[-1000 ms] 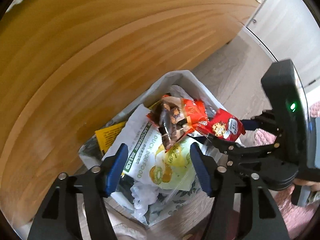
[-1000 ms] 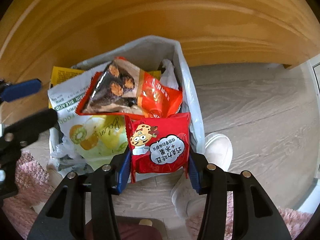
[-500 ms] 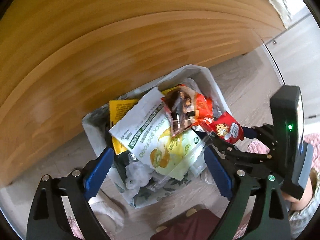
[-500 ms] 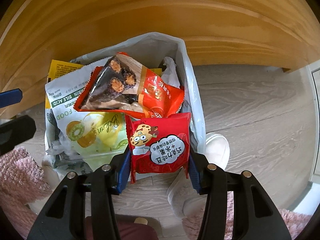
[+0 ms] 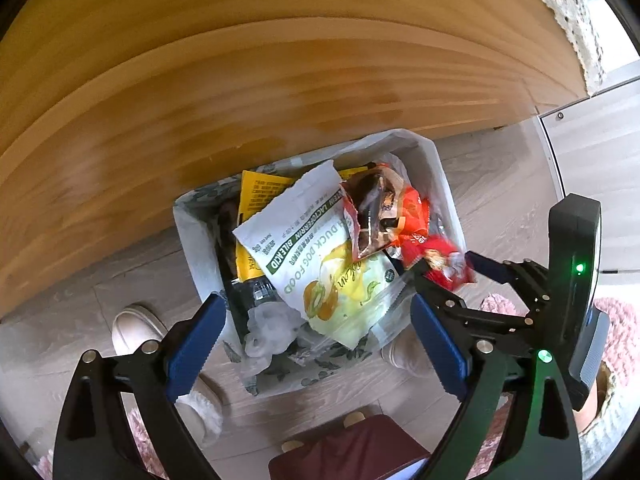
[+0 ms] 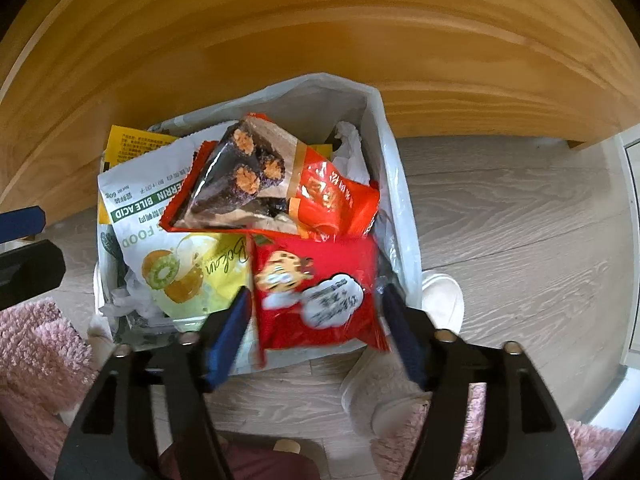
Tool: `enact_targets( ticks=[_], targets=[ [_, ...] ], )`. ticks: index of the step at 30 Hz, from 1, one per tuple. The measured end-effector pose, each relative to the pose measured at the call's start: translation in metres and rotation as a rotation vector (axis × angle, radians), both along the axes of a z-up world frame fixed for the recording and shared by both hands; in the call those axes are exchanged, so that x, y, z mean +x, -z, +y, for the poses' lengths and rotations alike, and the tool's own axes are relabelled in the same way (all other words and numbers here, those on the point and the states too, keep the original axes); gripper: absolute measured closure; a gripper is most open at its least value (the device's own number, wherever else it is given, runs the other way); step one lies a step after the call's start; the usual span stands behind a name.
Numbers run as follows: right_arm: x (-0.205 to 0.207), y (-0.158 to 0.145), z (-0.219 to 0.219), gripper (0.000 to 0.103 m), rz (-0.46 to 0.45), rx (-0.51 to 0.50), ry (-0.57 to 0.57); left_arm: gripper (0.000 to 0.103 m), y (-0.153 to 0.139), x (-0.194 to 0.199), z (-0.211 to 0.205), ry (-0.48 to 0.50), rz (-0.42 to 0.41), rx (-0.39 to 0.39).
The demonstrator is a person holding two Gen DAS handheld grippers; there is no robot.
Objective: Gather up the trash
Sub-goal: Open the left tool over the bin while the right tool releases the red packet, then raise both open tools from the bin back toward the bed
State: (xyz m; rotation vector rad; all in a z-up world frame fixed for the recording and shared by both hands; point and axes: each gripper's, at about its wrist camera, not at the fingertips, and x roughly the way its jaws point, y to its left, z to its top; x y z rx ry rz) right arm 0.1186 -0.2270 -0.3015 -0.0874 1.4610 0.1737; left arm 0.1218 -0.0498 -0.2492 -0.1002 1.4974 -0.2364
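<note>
Wooden cabinet (image 6: 320, 40) behind full bin (image 6: 400, 184); right claw (image 6: 316, 316) just spread, red packet (image 6: 320, 292) loose between; left claw (image 5: 316, 328) wide.

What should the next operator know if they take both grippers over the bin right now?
Left gripper: open, empty, above the trash bin.
Right gripper: jaws have just been opening; pads look clear of the red cookie packet, which sits blurred between them over the bin's near edge.
In the bin: white dog food pouch, orange snack wrapper, yellow packet, crumpled plastic. It is piled to the rim.
Done: red packet brought to the bin and let go.
Left: check it settles inside rather than slipping onto the floor; any other trash is out of view.
</note>
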Motion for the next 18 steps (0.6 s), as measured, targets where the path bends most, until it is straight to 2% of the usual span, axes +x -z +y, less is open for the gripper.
enact_targets(
  ticks=[4,13,18],
  targets=[
    [0.0017,-0.0051,0.0021,0.019,-0.026,-0.007,0.004,0.013,-0.0014,-0.0012,0.0037,-0.013,-0.002,0.003],
    [0.001,-0.0039,0.0026,0.01,-0.03,-0.027,-0.006,0.013,-0.0024,-0.0009,0.0067,-0.019,0.001,0.003],
    [-0.0011,-0.002,0.0046,0.008,-0.041,-0.031,-0.008,0.013,-0.0031,-0.0003,0.0068,-0.018,0.001,0.006]
  ],
)
